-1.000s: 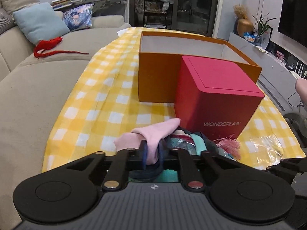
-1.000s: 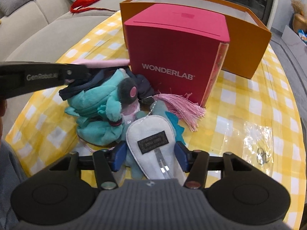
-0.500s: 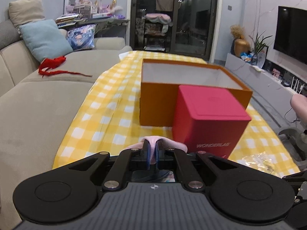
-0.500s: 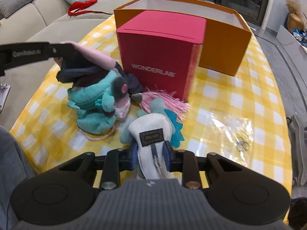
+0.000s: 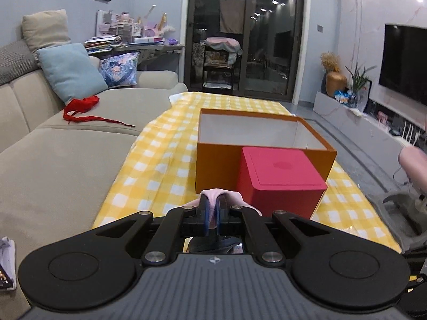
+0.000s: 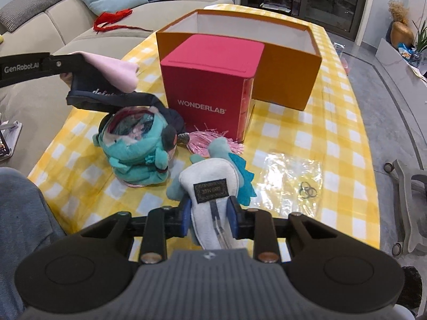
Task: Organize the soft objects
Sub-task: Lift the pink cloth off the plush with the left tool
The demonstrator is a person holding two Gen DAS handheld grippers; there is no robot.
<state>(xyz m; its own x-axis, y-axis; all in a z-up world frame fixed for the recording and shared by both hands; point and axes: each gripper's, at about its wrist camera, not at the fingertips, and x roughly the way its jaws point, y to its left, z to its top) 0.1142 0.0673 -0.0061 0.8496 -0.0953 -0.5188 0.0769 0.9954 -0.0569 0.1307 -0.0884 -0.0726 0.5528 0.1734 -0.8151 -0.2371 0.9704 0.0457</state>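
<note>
Above the yellow-checked worktop [image 6: 333, 138], left tool [image 5: 210, 213] is clamped on a pink cloth [image 6: 112, 70], lifted, a dark strap [image 6: 112, 98] trailing. Right tool [image 6: 209, 217] is clamped on a white-bellied teal plush [image 6: 210, 184], near the red box [image 6: 208, 80]. Both items likely light, limp, compressible; grip bulk, not edges, to limit sagging.

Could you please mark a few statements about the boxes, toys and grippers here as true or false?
1. The orange box has its lid on. False: it is open on top.
2. The red box stands in front of the orange box. True.
3. The right gripper grips a white and teal toy. True.
4. The left gripper is empty. False: it pinches pink cloth.
5. The teal plush lies inside the orange box. False: it sits on the checked cloth.
</note>
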